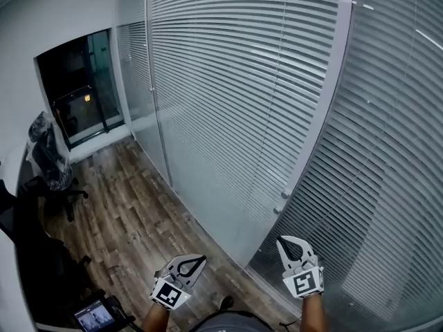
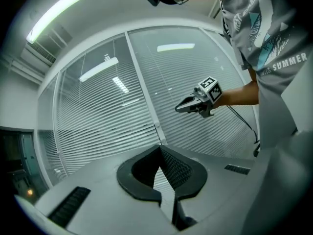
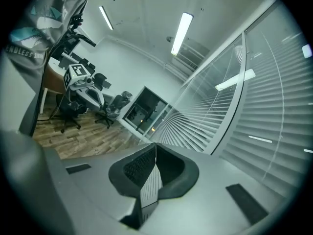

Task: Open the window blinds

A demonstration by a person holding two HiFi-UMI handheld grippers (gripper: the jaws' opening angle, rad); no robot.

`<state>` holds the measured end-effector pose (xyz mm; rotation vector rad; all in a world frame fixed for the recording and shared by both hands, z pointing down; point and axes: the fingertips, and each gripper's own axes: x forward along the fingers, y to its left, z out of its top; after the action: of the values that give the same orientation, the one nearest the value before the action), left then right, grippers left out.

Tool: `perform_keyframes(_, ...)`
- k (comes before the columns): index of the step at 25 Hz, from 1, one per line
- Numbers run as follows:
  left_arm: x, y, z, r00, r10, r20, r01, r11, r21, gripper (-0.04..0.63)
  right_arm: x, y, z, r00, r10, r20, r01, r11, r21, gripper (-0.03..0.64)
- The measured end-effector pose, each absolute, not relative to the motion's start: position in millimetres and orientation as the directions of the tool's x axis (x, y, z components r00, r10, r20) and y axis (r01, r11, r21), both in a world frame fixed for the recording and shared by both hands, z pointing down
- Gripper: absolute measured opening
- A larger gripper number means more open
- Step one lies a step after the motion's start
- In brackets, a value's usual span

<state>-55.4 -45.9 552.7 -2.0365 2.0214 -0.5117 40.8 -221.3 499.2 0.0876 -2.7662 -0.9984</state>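
White slatted window blinds (image 1: 235,81) hang closed behind a glass wall that runs from the far left to the near right. A pale frame post (image 1: 325,102) divides the panels and carries two small white knobs (image 1: 282,196) low down. My left gripper (image 1: 197,259) is held near the bottom centre, shut, with nothing in it. My right gripper (image 1: 285,241) is to its right, close to the glass just below the knobs, also shut and holding nothing. In the left gripper view the jaw tips (image 2: 160,147) meet in front of the blinds (image 2: 102,116). The right gripper view shows its tips (image 3: 155,144) touching.
Wood-plank floor (image 1: 131,213) stretches along the glass. An office chair (image 1: 54,168) stands at the left by a dark doorway (image 1: 83,88). A small lit screen (image 1: 95,317) sits at the bottom left. The person's body fills the right edge of the left gripper view.
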Motion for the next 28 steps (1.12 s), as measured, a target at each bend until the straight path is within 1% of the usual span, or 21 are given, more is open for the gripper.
perform_keyframes(4,-112.2,-74.1,563.2,0.021,-0.993,0.12,-0.909,-0.069,-0.411,-0.005,-14.6,-249.0,511.4,-0.975,-0.162,0.154,-0.02,0.751,0.66,0.003)
perform_keyframes(6,-131.6,-96.1,553.0,0.035,-0.992,0.125,-0.907,-0.084,-0.413,-0.005,-33.6,-267.6,506.5,-0.97,-0.192,0.151,-0.04,0.734,0.678,0.003)
perform_keyframes(11,-161.9,-144.9,517.5,0.147,-0.984,0.101,-0.838,-0.179,-0.516,-0.005,-60.2,-298.0,510.5,-0.953,-0.279,0.121,-0.132,0.737,0.663,0.003)
perform_keyframes(14,-179.8,-168.6,521.4,0.18,-0.98,0.08,-0.855,-0.196,-0.48,-0.005,-74.7,-293.6,513.8,-0.948,-0.294,0.125,-0.129,0.711,0.692,0.003)
perform_keyframes(17,-180.0,-202.0,538.7,0.304,-0.947,0.106,-0.82,-0.317,-0.477,-0.005,-71.0,-297.9,520.9,-0.913,-0.386,0.131,-0.194,0.694,0.694,0.003)
perform_keyframes(20,-181.0,-238.7,536.6,0.437,-0.894,0.098,-0.772,-0.428,-0.469,-0.005,-58.9,-314.7,519.2,-0.845,-0.519,0.129,-0.316,0.68,0.662,0.003)
perform_keyframes(24,-179.7,-247.1,531.3,0.538,-0.837,0.101,-0.724,-0.52,-0.452,-0.005,-39.0,-316.2,509.9,-0.731,-0.671,0.124,-0.443,0.605,0.662,0.005)
perform_keyframes(26,-192.8,-250.0,525.9,0.604,-0.791,0.092,-0.67,-0.568,-0.478,-0.005,-39.8,-322.1,507.8,-0.627,-0.77,0.12,-0.508,0.52,0.687,0.005)
perform_keyframes(28,-224.3,-253.7,522.6,0.652,-0.755,0.075,-0.634,-0.597,-0.491,-0.005,-53.6,-330.0,511.2,-0.507,-0.853,0.124,-0.547,0.43,0.718,0.017)
